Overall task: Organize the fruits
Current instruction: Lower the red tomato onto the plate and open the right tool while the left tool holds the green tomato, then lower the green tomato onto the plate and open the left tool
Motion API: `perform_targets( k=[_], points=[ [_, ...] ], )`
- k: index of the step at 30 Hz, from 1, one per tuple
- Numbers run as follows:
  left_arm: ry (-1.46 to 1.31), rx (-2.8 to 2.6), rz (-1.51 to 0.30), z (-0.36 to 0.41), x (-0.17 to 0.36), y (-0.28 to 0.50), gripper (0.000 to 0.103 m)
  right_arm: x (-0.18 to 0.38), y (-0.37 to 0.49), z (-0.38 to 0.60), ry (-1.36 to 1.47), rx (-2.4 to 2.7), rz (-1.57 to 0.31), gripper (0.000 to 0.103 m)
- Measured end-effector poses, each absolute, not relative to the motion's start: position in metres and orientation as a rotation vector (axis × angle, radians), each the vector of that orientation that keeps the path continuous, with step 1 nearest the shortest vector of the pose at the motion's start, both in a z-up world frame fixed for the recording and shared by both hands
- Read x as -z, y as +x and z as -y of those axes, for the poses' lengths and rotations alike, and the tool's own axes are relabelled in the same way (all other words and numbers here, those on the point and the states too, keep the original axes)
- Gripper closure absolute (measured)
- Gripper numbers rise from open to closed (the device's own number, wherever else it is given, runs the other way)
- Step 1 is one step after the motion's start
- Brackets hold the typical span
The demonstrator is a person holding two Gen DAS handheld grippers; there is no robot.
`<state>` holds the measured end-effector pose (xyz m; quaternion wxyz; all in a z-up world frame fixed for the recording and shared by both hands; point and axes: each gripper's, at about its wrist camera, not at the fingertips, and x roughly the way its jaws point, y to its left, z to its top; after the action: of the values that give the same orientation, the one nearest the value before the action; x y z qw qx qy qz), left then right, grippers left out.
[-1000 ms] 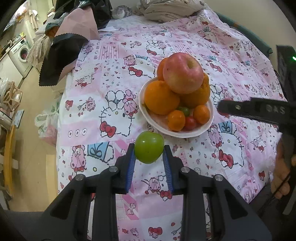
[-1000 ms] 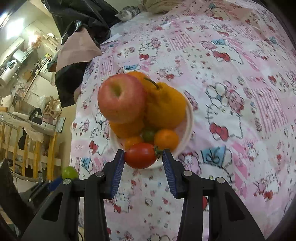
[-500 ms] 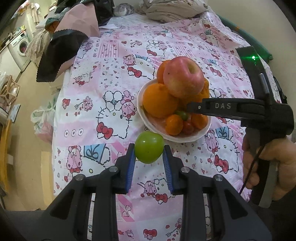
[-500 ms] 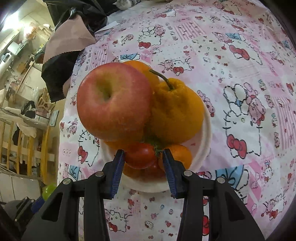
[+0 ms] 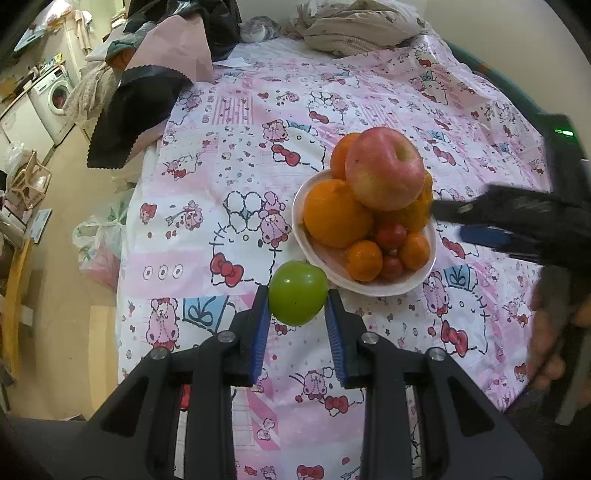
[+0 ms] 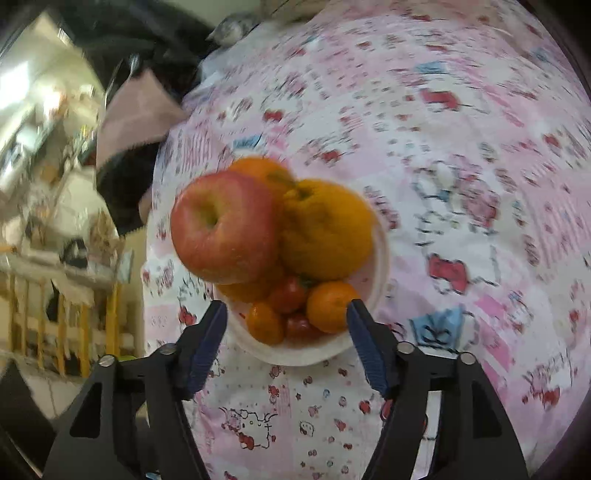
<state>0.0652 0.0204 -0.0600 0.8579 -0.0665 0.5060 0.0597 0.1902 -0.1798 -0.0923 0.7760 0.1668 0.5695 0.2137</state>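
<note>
A green round fruit (image 5: 297, 295) hangs just above the patterned cloth, and my left gripper (image 5: 296, 301) is shut on it. Close behind it a white bowl (image 5: 369, 290) holds a red apple (image 5: 384, 168), oranges, small tangerines and a red tomato (image 5: 391, 236). In the right wrist view my right gripper (image 6: 287, 310) hovers before the bowl (image 6: 295, 356); its jaws are opening and the pads touch nothing. The red tomato (image 6: 288, 295) lies in the bowl under the apple (image 6: 225, 229). The right gripper (image 5: 450, 221) shows blurred at the bowl's right side.
Dark and pink cloths (image 5: 147, 99) hang over the table's far left corner. A heap of clothes (image 5: 354, 26) lies at the far edge. The table's left edge drops to the floor with a plastic bag (image 5: 99, 243). A person's hand (image 5: 550, 332) is at the right.
My right gripper carried the red tomato into the bowl, let it go with its jaws spreading, and drew back. The left gripper kept still with the green fruit.
</note>
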Motion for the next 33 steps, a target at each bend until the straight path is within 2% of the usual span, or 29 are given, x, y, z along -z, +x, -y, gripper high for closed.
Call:
perform_targets(
  k=[1,9,13,19,33],
  points=[
    [-0.14,-0.125,-1.07,-0.019,0.062,0.065,0.077,0.091,0.187,0.189,0.387,-0.443,-1.224,0.026],
    [-0.161,-0.07,-1.1,0.002,0.071,0.073,0.077,0.089,0.16,0.226,0.433,-0.399,-1.277,0.026],
    [-0.175,-0.027,-1.098,0.021,0.075,0.086,0.077,0.081,0.147,0.24,0.448,-0.383,-1.271,0.02],
    [-0.211,-0.041,-1.098,0.031,0.09,0.117,0.077,0.078,0.147,0.265,0.57,-0.362,-1.258,0.02],
    [-0.193,-0.073,-1.129,0.052,0.12,0.17,0.077,0.077,0.177,0.249,0.61,-0.436,-1.278,0.02]
  ],
)
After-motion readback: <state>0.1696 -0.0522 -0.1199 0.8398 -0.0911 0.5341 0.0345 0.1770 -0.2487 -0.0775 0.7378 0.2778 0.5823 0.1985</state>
